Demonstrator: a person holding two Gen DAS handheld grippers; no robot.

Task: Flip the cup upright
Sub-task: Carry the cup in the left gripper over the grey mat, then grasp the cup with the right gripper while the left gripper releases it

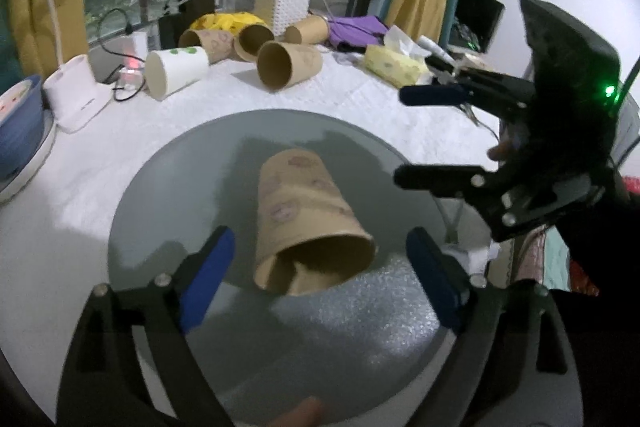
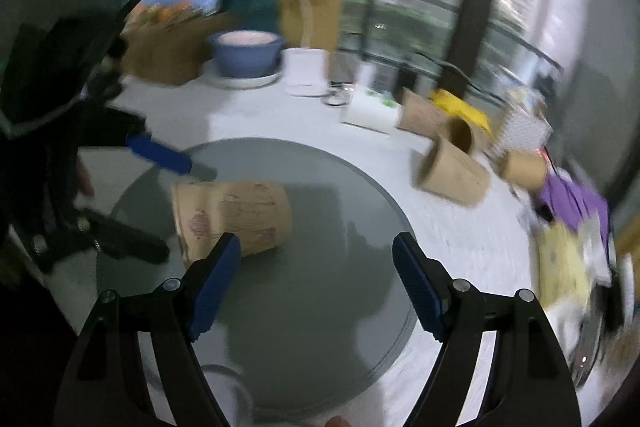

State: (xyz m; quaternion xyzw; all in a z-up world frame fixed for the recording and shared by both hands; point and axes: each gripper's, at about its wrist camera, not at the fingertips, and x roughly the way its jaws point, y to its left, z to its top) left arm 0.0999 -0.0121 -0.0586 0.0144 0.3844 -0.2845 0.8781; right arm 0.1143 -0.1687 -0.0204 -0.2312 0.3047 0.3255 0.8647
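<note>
A brown paper cup (image 1: 308, 215) lies on its side on the round grey glass plate (image 1: 180, 163), its open mouth toward my left gripper. My left gripper (image 1: 320, 251) is open, its blue pads either side of the cup's mouth, not touching it. My right gripper (image 1: 400, 135) is open and empty, hovering at the plate's right edge. In the right wrist view the cup (image 2: 232, 215) lies left of centre on the plate (image 2: 340, 267); my right gripper (image 2: 316, 255) is open beside it, and my left gripper (image 2: 176, 207) is open at the cup's mouth.
Several brown cups (image 1: 288, 67) and a white cup (image 1: 176, 71) lie on their sides on the white cloth behind the plate. A white basket (image 1: 284, 7), tissue pack (image 1: 396, 67), purple cloth (image 1: 356, 31), white box (image 1: 76, 95) and blue bowl (image 1: 20, 123) surround them.
</note>
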